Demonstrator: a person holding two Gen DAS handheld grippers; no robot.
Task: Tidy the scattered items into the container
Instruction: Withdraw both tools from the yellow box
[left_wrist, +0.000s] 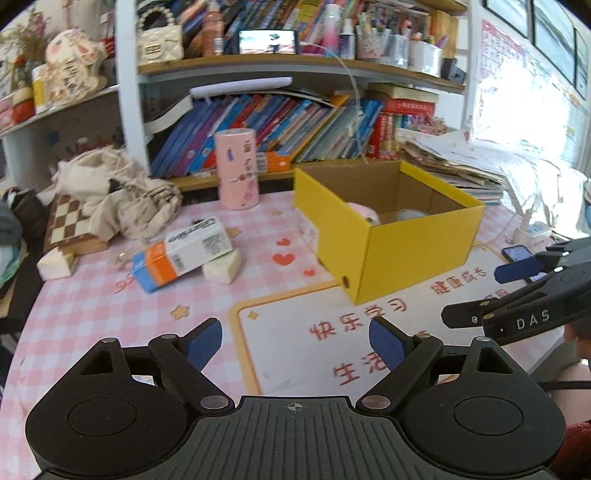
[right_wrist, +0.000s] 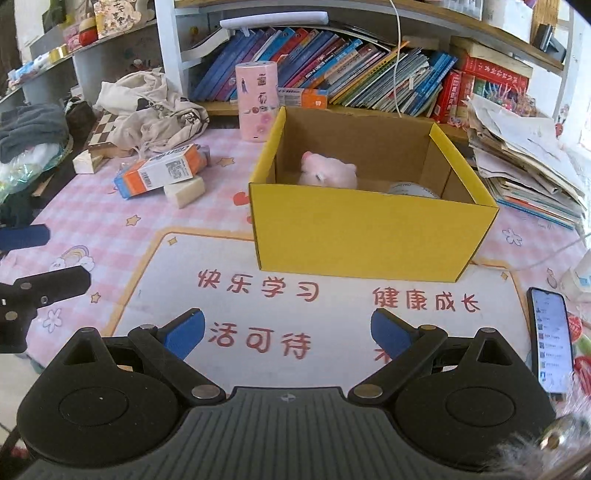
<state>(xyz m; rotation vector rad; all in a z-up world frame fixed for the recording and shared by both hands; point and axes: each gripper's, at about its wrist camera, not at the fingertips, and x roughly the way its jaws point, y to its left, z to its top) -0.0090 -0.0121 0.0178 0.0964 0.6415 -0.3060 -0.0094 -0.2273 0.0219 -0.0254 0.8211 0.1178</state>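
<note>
1. The left tongs (left_wrist: 295, 341) are spread wide and hold nothing; they hover over the white panel of the mat (left_wrist: 288, 354) on the bench (left_wrist: 92, 314).
2. The right tongs (right_wrist: 288, 332) are also spread and empty, above the mat's red lettering and facing the box (right_wrist: 369, 229).
3. In the left view the right tongs come in from the right edge, near the box's front corner.
4. The box is yellow outside and brown inside, with its top open. It sits on the bench, its near edge on the mat's border.
5. Inside the box lies a pink plush (right_wrist: 328, 171) at the left, with a pale round thing (right_wrist: 412, 190) just beside it; what that is cannot be told.
6. Left of the box, well apart from it, a carton (left_wrist: 183, 254) in white, orange and blue lies on its side on the bench.
7. A cream block (left_wrist: 221, 267) touches the carton's near side, partly under it.
8. A second pale block (left_wrist: 55, 264) lies further left, just beside the chessboard (left_wrist: 68, 221).
9. A crumpled cloth (left_wrist: 122, 192) covers part of the chessboard.
10. A pink cylinder (left_wrist: 238, 168) stands upright behind the carton, near the box's back left corner and in front of the books (left_wrist: 277, 125).
11. A phone (right_wrist: 550, 339) lies face up at the right of the mat, screen lit.
</note>
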